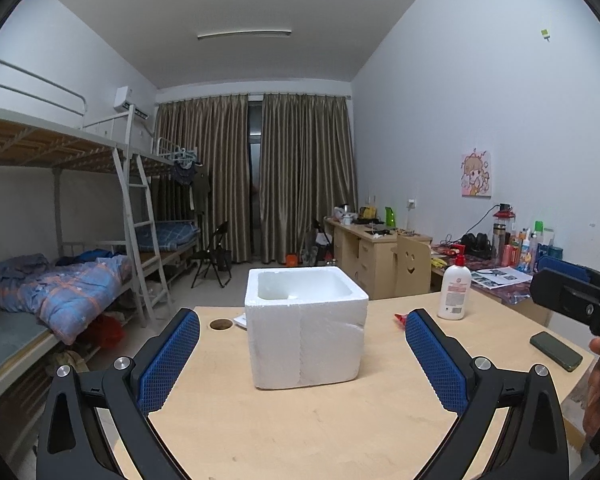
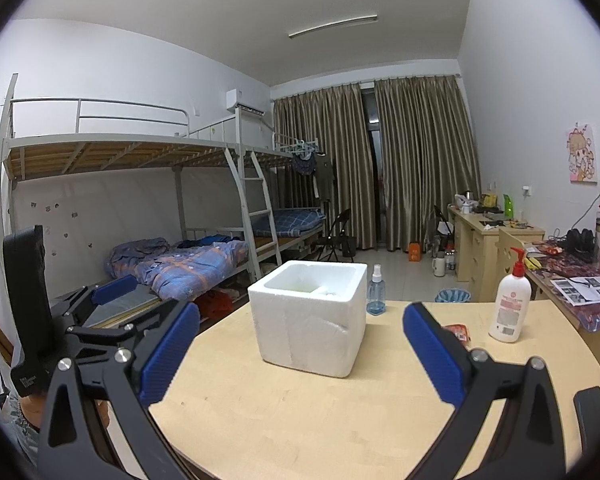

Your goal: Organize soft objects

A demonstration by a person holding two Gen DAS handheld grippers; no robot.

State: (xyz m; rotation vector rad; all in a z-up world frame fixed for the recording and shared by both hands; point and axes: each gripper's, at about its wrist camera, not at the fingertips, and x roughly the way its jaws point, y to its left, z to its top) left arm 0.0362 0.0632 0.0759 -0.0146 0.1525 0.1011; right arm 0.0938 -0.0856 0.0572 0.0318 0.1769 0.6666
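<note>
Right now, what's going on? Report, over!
Both grippers, left and right, open, empty. Foam box upright on table, untouched. Path clear.

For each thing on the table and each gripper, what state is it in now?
Foam box: upright, open top, no lid.
Lotion bottle: upright, pump on.
Spray bottle: upright, behind the box.
Phone: flat, screen dark.
Red packet: lying flat.
Left gripper: open, holds nothing.
Right gripper: open, holds nothing.
</note>
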